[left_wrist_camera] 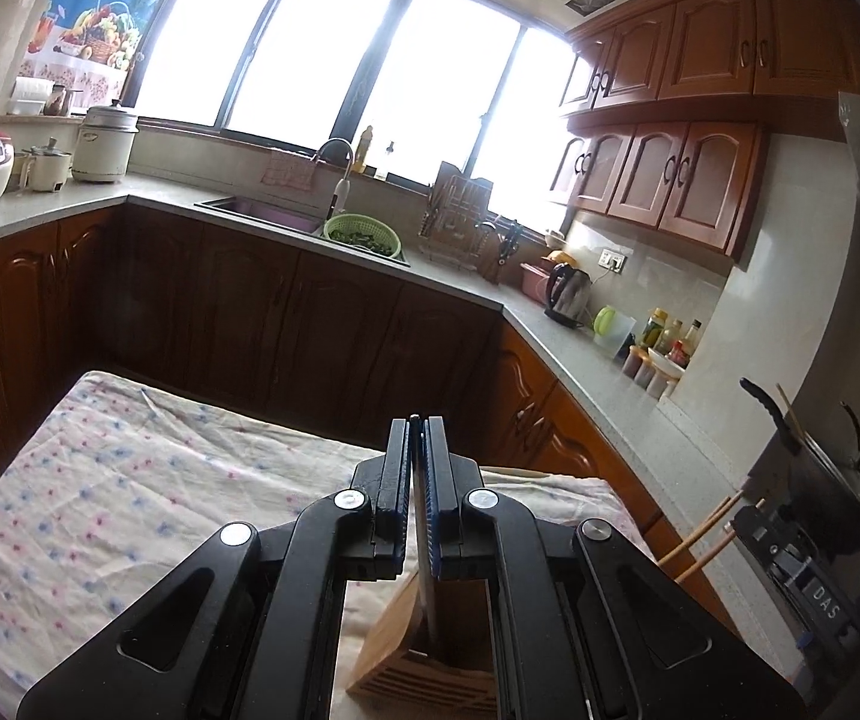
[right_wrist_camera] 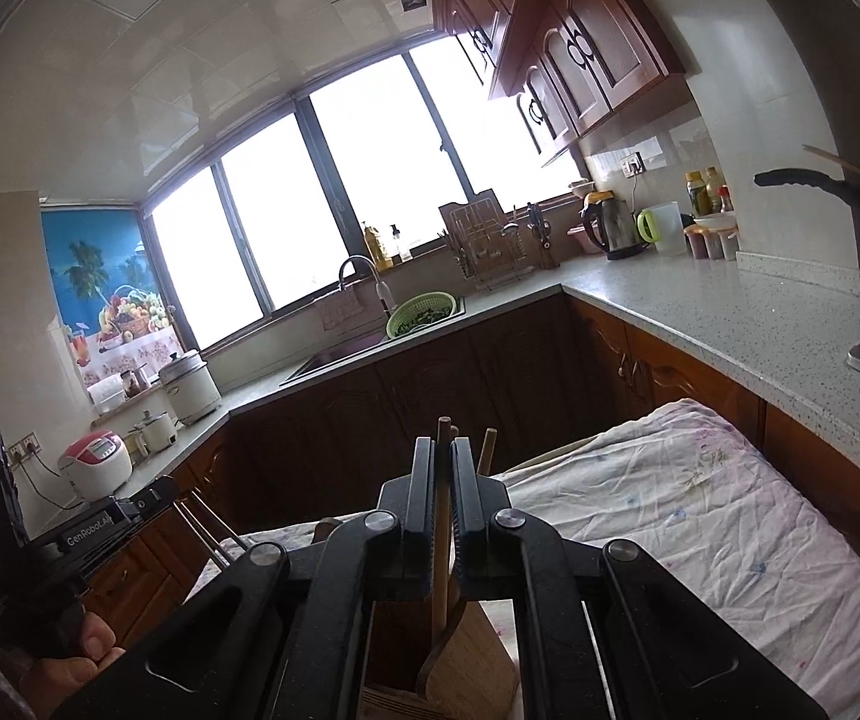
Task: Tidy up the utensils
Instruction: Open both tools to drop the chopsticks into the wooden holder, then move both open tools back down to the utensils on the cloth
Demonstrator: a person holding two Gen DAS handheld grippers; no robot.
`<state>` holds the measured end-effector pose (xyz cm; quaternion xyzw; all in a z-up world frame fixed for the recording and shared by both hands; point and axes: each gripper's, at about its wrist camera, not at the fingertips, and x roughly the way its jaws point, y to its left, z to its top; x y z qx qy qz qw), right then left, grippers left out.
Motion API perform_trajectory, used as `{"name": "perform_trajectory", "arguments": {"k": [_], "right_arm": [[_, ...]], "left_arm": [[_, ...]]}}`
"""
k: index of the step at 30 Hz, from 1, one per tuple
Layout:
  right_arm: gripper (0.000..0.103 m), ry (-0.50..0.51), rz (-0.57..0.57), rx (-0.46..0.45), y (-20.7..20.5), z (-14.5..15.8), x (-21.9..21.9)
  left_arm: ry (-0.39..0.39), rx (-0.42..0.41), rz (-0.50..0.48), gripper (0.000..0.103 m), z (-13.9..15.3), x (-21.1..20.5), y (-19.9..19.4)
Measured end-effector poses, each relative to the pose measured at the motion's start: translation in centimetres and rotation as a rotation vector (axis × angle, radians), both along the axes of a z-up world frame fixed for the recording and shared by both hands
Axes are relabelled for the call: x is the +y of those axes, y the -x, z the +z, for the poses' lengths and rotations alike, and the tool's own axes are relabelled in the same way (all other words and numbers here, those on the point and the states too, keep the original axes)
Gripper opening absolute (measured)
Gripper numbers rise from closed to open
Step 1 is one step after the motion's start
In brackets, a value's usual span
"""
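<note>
Two claws are working over one wooden holder point(left_wrist_camera: 430, 654) on the cloth-covered surface point(left_wrist_camera: 130, 498). The left claw point(left_wrist_camera: 420, 426) is clamped on a thin metal utensil point(left_wrist_camera: 424, 546) dipping into a slot; the right claw point(right_wrist_camera: 443, 450) pinches a wooden spoon handle point(right_wrist_camera: 442, 546) above it. Best lower each straight and vertical, easing the grip only once seated.

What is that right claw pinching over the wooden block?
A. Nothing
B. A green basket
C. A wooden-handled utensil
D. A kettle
C: the right claw is shut on a wooden-handled utensil whose lower end dips into the wooden block.
</note>
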<state>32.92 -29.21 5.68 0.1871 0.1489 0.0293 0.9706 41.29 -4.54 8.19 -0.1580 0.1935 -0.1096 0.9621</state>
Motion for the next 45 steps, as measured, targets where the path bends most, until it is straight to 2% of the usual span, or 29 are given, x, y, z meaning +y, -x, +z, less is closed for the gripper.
{"name": "perform_trajectory", "arguments": {"k": [4, 14, 16, 21, 23, 25, 27, 30, 32, 33, 35, 37, 45], "right_arm": [[0.005, 0.008, 0.000, 0.021, -0.4, -0.3, 0.1], [0.006, -0.005, 0.010, 0.054, -1.0, -0.2, -0.1], [0.010, -0.010, 0.013, 0.056, -1.1, -0.2, -0.2], [0.011, -0.027, 0.019, 0.055, -0.9, -0.3, -0.3], [0.016, -0.031, 0.016, 0.060, -0.9, -0.3, -0.4], [0.037, -0.039, 0.005, 0.060, -0.7, -0.3, -0.7], [0.052, -0.051, -0.007, 0.048, -0.3, -0.3, -1.0], [0.058, -0.050, -0.021, 0.043, 0.0, -0.1, -1.3], [0.071, -0.061, -0.009, 0.051, 0.0, -0.2, -1.3], [0.076, -0.067, -0.002, 0.051, 0.1, -0.2, -1.3], [0.084, -0.067, 0.006, 0.048, 0.4, -0.2, -1.2], [0.095, -0.067, 0.014, 0.045, 0.7, -0.2, -1.0], [0.098, -0.073, 0.057, 0.075, 2.7, -0.4, -0.5]], "left_arm": [[-0.012, 0.031, -0.027, 0.004, -0.9, -0.7, -0.4], [-0.026, 0.041, -0.038, 0.004, -0.7, -0.9, -0.5], [-0.031, 0.042, -0.039, 0.004, -0.7, -0.9, -0.5], [-0.042, 0.049, -0.038, 0.006, -0.5, -0.9, -0.5], [-0.044, 0.057, -0.036, 0.014, -0.5, -0.8, -0.5], [-0.036, 0.061, -0.028, 0.024, -0.5, -0.5, -0.4], [-0.035, 0.059, -0.017, 0.031, -0.5, -0.2, -0.1], [-0.031, 0.065, -0.010, 0.045, -0.6, 0.2, 0.2], [-0.030, 0.065, 0.003, 0.070, -0.6, 0.5, 0.7], [-0.031, 0.060, 0.012, 0.075, -0.6, 0.6, 1.1], [-0.039, 0.060, 0.034, 0.093, -0.7, 1.0, 1.7], [-0.040, 0.062, 0.043, 0.094, -0.8, 1.5, 2.3], [-0.066, 0.109, 0.039, 0.095, -1.6, 3.0, 5.4]]}}
